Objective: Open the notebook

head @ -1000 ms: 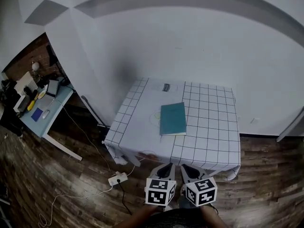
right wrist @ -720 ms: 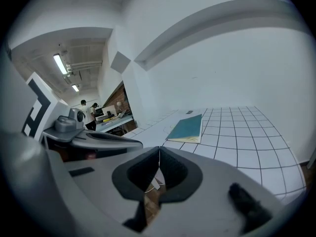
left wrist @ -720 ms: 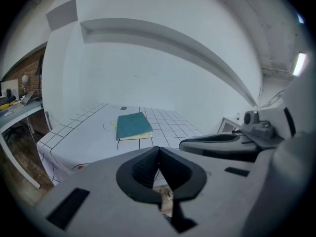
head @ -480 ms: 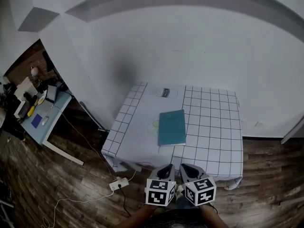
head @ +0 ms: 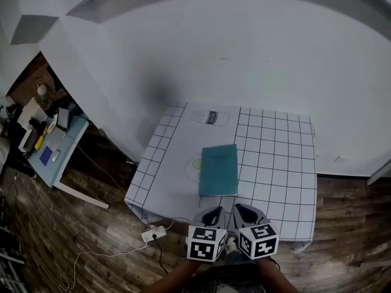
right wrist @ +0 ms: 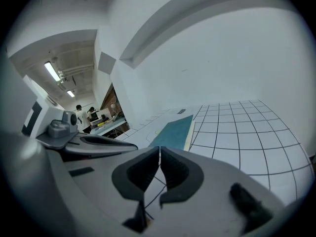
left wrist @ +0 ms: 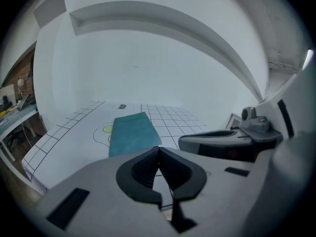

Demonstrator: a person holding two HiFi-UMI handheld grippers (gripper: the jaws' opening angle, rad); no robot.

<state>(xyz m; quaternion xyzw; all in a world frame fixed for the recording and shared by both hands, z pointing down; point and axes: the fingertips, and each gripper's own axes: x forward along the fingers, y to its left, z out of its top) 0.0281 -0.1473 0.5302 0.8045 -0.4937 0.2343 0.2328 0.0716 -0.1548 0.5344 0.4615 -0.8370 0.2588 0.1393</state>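
- White wall and dark wooden floor [head: 73, 237] frame a small counter [head: 278, 163] under a cloth that is plain on its left part and gridded on the rest.
- We see the notebook [head: 219, 170] lying flat and closed near the middle of that counter, teal cover up, its long side running away from us. It partly covers a drawn outline with a yellow-green spot [head: 196, 163].
- Our left gripper [head: 212, 215] and right gripper [head: 246, 213] hang side by side at the near edge of the counter, well short of the notebook and touching nothing.
- Both pairs of jaws are pressed together with nothing between them, as each gripper view shows plainly.
- We judge the task as not yet begun: this is the reach toward the notebook.
- In the right gripper view a pale strip of page edges shows along the notebook's right side, so we take the spine to be on the left.
- To do this well, we should bring the right gripper to that free edge, part its jaws only a little, and slip one tip under the cover alone.
- We should rest the left gripper on the cover near the spine so the notebook does not slide on the cloth.
- Catching pages along with the cover is the likely slip.
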